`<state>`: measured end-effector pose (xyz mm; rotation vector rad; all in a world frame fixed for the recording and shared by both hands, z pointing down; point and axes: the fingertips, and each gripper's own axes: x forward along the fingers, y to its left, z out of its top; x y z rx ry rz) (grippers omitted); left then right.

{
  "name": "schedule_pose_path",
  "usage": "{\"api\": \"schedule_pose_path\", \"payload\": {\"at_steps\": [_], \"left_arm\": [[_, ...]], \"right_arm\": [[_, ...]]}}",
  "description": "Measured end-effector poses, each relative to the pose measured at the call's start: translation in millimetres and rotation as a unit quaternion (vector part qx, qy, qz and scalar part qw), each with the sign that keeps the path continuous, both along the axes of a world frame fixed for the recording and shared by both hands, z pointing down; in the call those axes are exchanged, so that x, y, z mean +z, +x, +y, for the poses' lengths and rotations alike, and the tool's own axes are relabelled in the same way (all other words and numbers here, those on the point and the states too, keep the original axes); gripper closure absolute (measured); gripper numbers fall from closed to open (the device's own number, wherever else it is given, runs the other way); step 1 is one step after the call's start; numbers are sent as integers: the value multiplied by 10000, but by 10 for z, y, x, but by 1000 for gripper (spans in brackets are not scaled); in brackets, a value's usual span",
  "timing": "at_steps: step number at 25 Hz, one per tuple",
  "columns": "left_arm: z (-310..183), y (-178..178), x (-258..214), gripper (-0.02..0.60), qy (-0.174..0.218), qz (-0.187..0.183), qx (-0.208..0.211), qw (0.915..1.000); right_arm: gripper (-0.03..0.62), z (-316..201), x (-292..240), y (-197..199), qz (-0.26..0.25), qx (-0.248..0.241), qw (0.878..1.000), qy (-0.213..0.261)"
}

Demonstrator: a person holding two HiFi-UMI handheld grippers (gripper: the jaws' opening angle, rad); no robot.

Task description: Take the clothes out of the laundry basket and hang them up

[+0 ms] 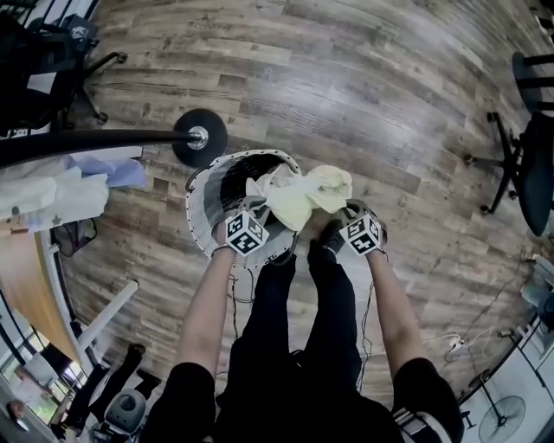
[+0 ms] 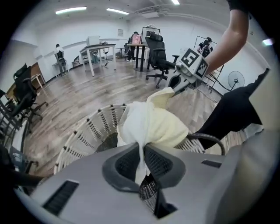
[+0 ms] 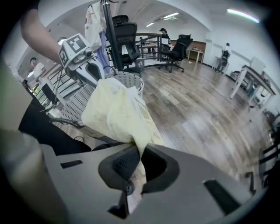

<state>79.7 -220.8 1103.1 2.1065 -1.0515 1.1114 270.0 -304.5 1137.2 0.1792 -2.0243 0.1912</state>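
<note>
Rack base point(image 1: 200, 137) just beside basket point(image 1: 196, 201)

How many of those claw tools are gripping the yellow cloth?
2. The left gripper, jaws shut on the cloth above the basket; the right gripper, jaws shut on its yellow end. No others in view.

**Bright Light, Fisheye Bending**

The room is lit evenly by long white ceiling strip lights point(image 2: 70, 9). Pale glare is spread over the brown wood-plank floor point(image 1: 346, 130). Lines are bent towards the edges, and both gripper views are ringed by black vignetting.
</note>
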Motion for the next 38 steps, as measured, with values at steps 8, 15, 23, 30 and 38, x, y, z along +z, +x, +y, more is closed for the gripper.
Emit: {"api": "schedule_pose_path", "payload": {"at_steps": [8,15,23,30,38], "left_arm": [[169,-77,-1216,532,352,-172,-572,9976],[339,-435,-2148,532,811,-374,-1381,9864],[535,-871,-3273,532,1320,-872,-2430,9571],[813,-1071,-3997,532,1754,-1110,-3307,9206],[1202,-1253,-4290,532,2018,-959,-4096,8845]], "right_arm": [[577,-254,-1457,102,-282,264,9977,564],[577,-282,-2515,-372,-782,-179,9914,1034],[577,-263,-3505,-931,-1459,-794,9792,1170],[577,-341,-4365,-1496,-2228,-1126,9581,1408],[577,-237,-5186,-2256,-2903,-1572,9286,1694]]}}
